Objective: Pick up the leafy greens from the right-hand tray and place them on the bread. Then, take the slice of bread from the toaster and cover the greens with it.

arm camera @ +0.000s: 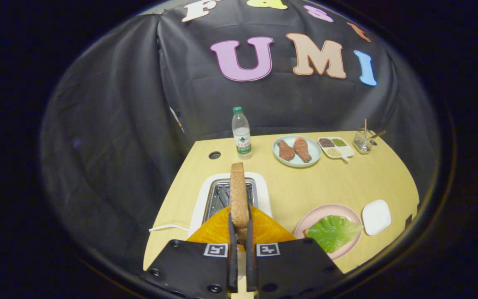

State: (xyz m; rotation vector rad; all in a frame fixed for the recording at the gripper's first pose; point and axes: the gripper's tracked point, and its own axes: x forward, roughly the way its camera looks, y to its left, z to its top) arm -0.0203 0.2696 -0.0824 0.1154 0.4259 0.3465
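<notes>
I've got the gripper (241,232) pinching the upright brown bread slice (238,195) above the white slotted toaster (264,189); green lettuce leaf (333,232) rests on the pink plate (311,218).

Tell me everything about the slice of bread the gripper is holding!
The slice of bread is brown with a rough, grainy crust. It stands upright, edge-on, above the toaster slot, its lower end pinched between both fingers of the gripper. It looks lifted out of the slot, though whether it clears the toaster fully is hard to tell. Beyond it stands a water bottle.
</notes>
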